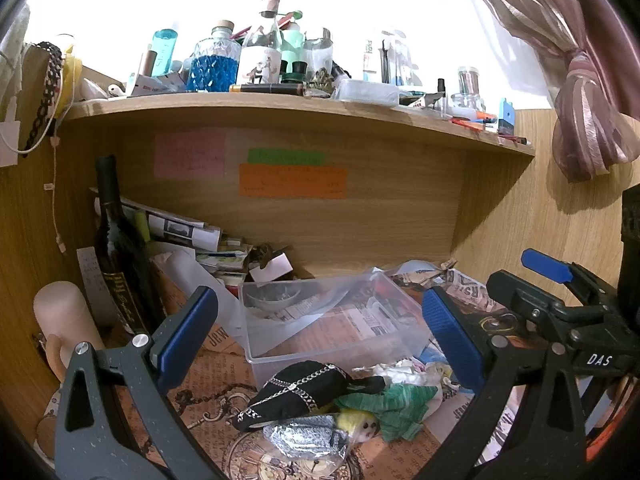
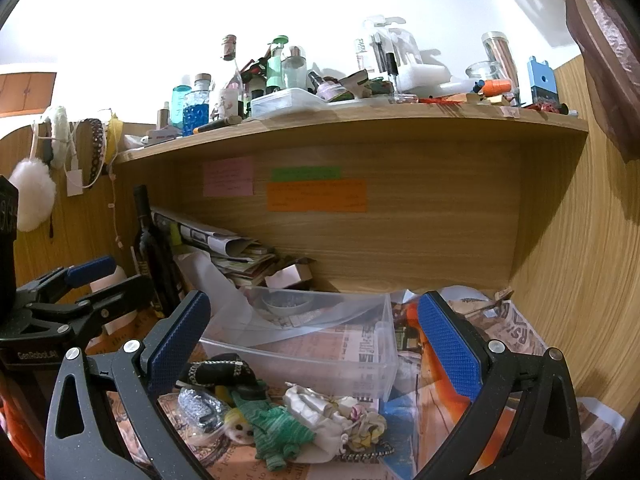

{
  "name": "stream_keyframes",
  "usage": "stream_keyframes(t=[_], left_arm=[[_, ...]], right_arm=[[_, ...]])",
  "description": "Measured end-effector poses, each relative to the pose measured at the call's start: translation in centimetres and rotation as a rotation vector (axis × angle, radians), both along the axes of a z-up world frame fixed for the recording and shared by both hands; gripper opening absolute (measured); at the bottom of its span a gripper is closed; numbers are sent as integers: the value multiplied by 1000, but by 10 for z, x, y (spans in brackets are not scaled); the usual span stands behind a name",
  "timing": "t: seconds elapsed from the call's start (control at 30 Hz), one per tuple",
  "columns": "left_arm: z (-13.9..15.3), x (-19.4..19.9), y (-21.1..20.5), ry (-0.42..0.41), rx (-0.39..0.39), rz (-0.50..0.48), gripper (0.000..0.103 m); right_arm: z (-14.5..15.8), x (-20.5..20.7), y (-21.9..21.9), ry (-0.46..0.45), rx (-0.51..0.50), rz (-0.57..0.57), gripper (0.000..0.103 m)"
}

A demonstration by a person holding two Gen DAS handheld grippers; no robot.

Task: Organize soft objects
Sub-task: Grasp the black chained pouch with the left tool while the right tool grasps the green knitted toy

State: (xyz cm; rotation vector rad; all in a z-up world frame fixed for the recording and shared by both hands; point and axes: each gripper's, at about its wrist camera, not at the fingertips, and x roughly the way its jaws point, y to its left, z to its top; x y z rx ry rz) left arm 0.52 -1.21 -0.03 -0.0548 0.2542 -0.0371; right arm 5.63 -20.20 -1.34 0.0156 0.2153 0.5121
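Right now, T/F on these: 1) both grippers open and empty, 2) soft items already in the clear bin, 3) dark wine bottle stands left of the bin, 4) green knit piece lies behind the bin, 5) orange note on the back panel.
1) True: left gripper and right gripper are open, holding nothing.
2) False: the soft pile lies on the paper in front of the clear bin.
3) True: the wine bottle stands upright, left of it.
4) False: the green knit piece is in front, within the pile.
5) True: orange note.
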Motion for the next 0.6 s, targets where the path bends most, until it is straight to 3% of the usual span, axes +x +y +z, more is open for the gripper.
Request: stream_keyframes(t=[0.23, 0.6], left_arm=[[-18, 8, 7, 71, -12, -13, 103], [-88, 41, 25, 340, -48, -11, 103]], right_arm=[[-17, 11, 3, 60, -53, 14, 103], [-76, 40, 6, 309, -131, 66, 103]])
